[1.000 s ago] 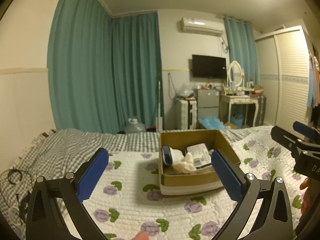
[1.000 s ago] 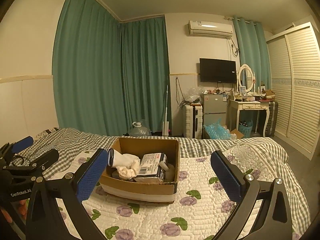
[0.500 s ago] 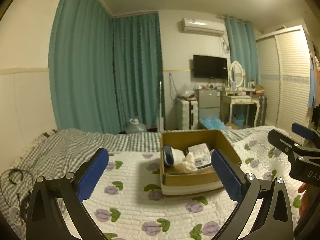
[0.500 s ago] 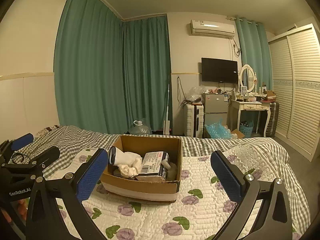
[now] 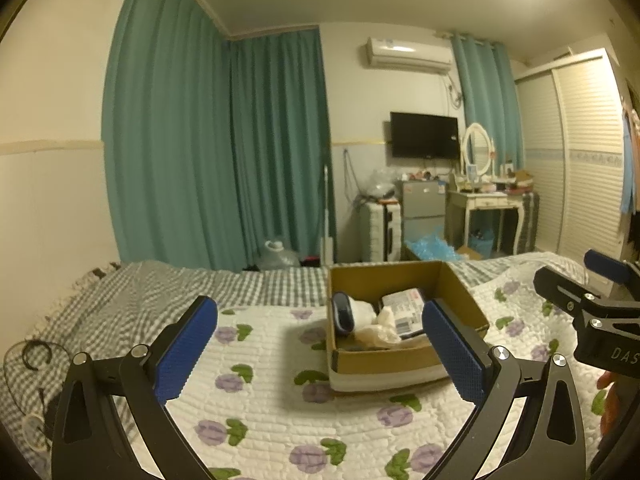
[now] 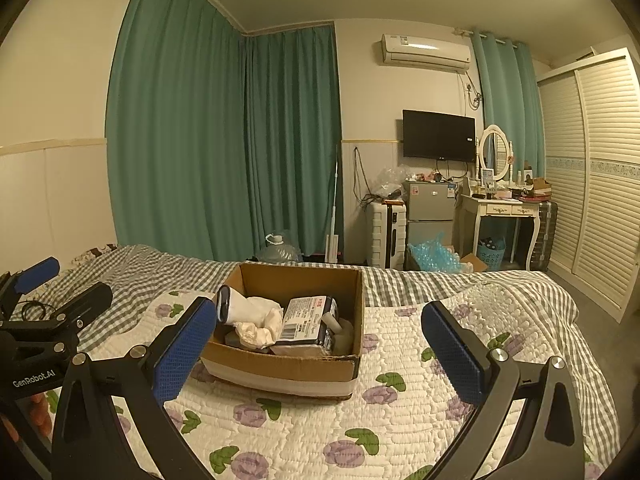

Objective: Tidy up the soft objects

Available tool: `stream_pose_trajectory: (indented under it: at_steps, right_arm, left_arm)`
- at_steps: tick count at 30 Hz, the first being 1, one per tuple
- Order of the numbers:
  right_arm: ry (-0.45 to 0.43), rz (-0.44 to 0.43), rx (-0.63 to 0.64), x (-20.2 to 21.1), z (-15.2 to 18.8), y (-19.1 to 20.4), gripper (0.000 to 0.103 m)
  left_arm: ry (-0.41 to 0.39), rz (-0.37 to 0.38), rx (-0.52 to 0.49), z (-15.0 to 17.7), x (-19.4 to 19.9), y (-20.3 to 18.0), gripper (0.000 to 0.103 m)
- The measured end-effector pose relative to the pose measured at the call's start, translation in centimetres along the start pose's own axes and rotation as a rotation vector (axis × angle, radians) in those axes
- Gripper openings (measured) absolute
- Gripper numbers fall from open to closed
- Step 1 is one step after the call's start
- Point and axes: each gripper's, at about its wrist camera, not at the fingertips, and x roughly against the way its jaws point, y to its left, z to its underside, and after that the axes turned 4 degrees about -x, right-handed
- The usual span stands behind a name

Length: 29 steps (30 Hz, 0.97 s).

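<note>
- Since a second ago, your claws have barely drifted; left claw (image 5: 320, 354) and right claw (image 6: 318, 354) both hang spread, empty.
- Reach carelessly into the cardboard box (image 6: 280, 368) and you could snag the labelled packet (image 6: 306, 322) instead of the crumpled white cloth (image 6: 256, 326).

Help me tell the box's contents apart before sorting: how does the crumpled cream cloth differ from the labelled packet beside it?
The cloth is plain cream and crumpled, with no fixed shape; the packet is dark, flat-sided and rectangular.
The packet carries a white printed label with a barcode; the cloth shows no print.
In the right view, the cloth lies left of the packet.
Both sit inside the cardboard box on the quilt, untouched by either open gripper.
</note>
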Motion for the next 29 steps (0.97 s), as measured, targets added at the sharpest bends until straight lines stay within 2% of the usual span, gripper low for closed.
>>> stream_pose_trajectory:
  at_steps: [29]
  right_arm:
    - [0.023, 0.006, 0.005, -0.35, 0.32, 0.08, 0.103]
  left_arm:
    - [0.021, -0.001, 0.009, 0.16, 0.04, 0.26, 0.103]
